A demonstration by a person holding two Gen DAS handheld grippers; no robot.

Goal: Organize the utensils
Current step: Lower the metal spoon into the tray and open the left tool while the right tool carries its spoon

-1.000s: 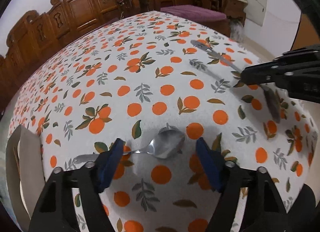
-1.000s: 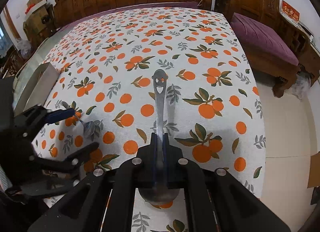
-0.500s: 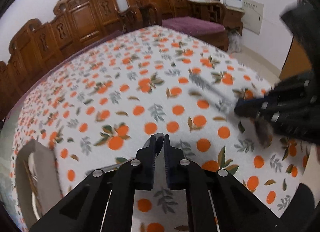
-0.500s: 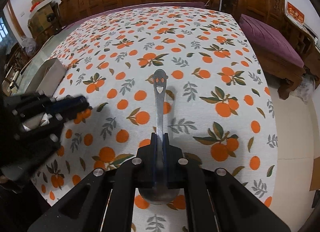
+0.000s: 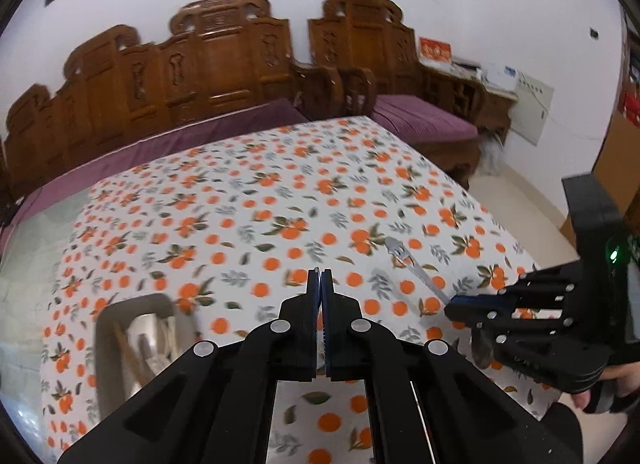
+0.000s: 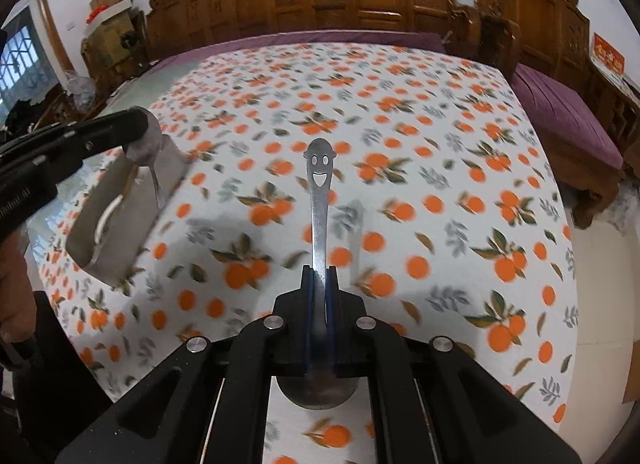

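Both grippers are loaded, and the coming move turns on where the utensil box lies relative to each.

Left gripper (image 5: pixel 320 272): jaws closed. In the right wrist view it enters from the upper left of the frame with a small spoon (image 6: pixel 149 151) pinched at the bowl, the handle hanging down and slightly right — directly over the open top of the utensil box (image 6: pixel 120 219). In the left wrist view the box (image 5: pixel 105 344) sits at lower left, just left of the closed jaws, with utensils already inside.

Right gripper (image 6: pixel 319 276): jaws clamped on the neck of a smiley-handled spoon (image 6: pixel 318 191). The bowl sits behind the pads, and the handle's long axis runs straight up the frame, away from the camera.

Relation that matters: from the right gripper the box lies to the left of frame, well apart across the orange-print tablecloth (image 6: pixel 440 167). The left gripper is the nearer — judged ready to release first. The right-hand spoon would then need carrying leftward, probably tipping so it enters the box.
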